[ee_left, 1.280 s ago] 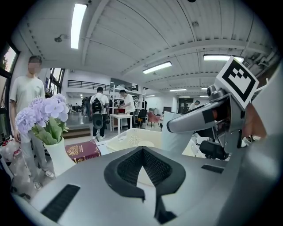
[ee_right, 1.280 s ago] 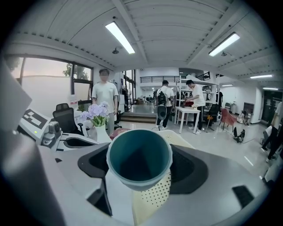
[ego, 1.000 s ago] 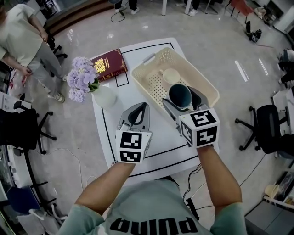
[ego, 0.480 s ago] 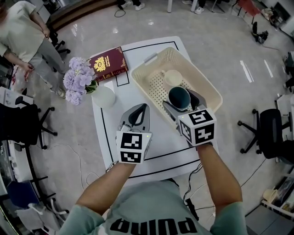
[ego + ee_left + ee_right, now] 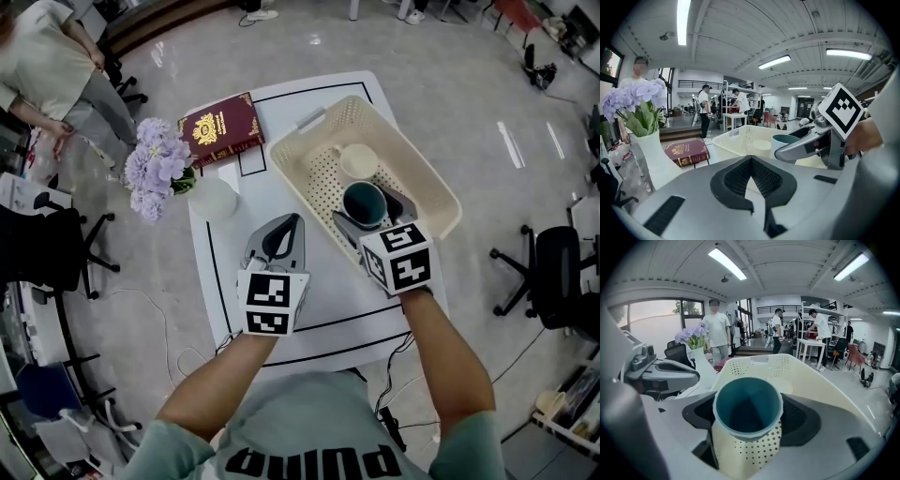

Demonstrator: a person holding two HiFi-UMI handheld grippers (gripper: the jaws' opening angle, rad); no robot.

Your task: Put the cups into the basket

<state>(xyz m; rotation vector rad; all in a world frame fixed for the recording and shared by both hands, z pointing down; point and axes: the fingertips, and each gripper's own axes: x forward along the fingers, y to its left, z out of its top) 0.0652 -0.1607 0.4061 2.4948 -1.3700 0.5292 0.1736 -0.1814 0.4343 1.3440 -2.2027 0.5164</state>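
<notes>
A teal cup (image 5: 364, 203) (image 5: 747, 406) (image 5: 786, 139) is held upright inside the cream basket (image 5: 309, 142), with my right gripper (image 5: 368, 216) (image 5: 748, 416) shut on it from both sides. Beyond it in the basket rests a cream cup (image 5: 358, 161) (image 5: 762, 145). My left gripper (image 5: 281, 240) (image 5: 751, 174) hovers over the white table (image 5: 225, 253) to the left of the basket, its jaws shut with nothing between them.
A white vase with purple flowers (image 5: 159, 169) and a dark red book (image 5: 220, 128) stand on the table's far left. Black lines mark the table top. Office chairs (image 5: 548, 281) and people (image 5: 42, 66) are around the table.
My right gripper has carried the teal cup a little farther over the basket and lower into it. The left gripper has stayed put.
</notes>
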